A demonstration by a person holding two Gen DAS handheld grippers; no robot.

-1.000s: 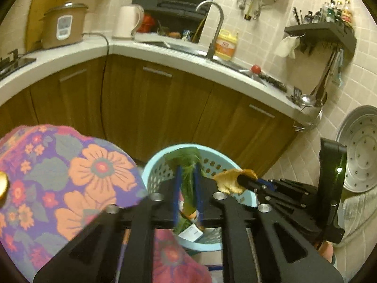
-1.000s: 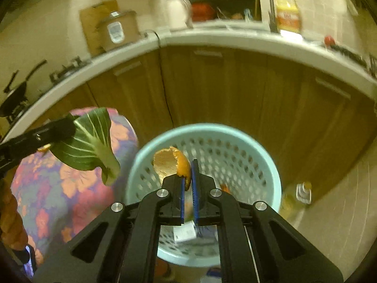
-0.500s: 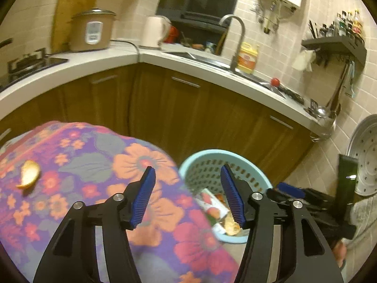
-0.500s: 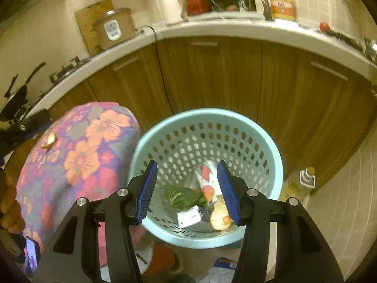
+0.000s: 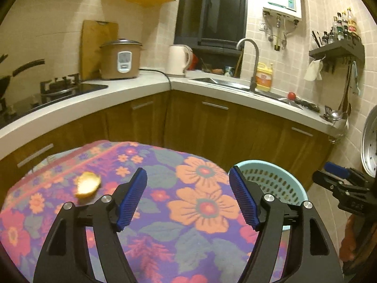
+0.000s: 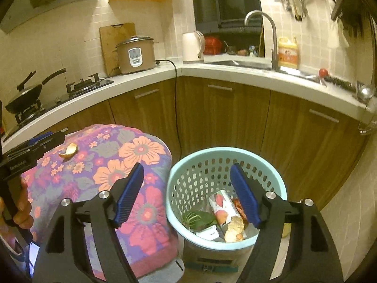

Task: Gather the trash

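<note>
A piece of orange peel point(image 5: 87, 185) lies on the flowered tablecloth point(image 5: 195, 212); it also shows in the right wrist view point(image 6: 69, 151). The light blue basket point(image 6: 226, 158) stands on the floor right of the table and holds a green leaf point(image 6: 199, 218), a printed carton point(image 6: 222, 208) and another peel point(image 6: 234, 230). My left gripper point(image 5: 187, 199) is open and empty over the tablecloth, right of the peel. My right gripper point(image 6: 187, 192) is open and empty above the basket's near left rim.
A wooden cabinet run with a white counter point(image 5: 132, 92) curves behind the table. On it stand a rice cooker point(image 5: 120, 59), a kettle point(image 5: 178, 59) and a sink with tap point(image 5: 249, 54). The basket rim point(image 5: 278, 172) sits at the table's right edge.
Both grippers opened and dropped the green leaf and an orange peel into the basket. Both have since pulled back and up; the left swung left over the table.
</note>
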